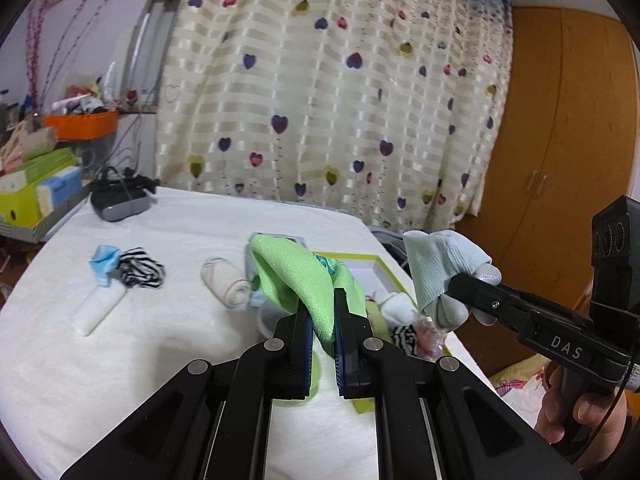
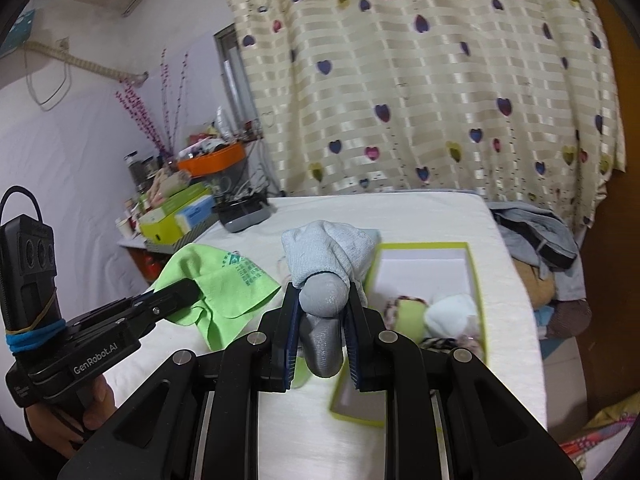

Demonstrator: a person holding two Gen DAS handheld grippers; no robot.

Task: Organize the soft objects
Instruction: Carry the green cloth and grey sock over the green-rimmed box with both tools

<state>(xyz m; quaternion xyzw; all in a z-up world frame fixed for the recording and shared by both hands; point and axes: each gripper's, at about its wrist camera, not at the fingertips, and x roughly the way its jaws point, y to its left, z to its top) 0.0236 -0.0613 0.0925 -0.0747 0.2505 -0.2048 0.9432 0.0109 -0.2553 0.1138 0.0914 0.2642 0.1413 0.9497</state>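
Left wrist view: both hand-held grippers hold cloth items above the white bed [image 1: 120, 360].

Left hand-held gripper [image 1: 322, 312] has its jaws pressed together on a green cloth [image 1: 292, 276], which drapes up and over the fingertips. Right hand-held gripper [image 2: 322, 304] pinches a pale blue-grey sock [image 2: 328, 264], lifted beside the green-rimmed box [image 2: 468, 248]; its grey toe sits between the blue pads. Box lies on the bed toward its right edge and holds a white sock bundle [image 2: 452, 312] and a striped piece. On the bed to the left: a beige rolled sock [image 1: 226, 284], a black-and-white striped sock [image 1: 142, 268], a white roll with blue cuff [image 1: 100, 300]. A heart-print curtain [image 1: 340, 80] hangs behind.
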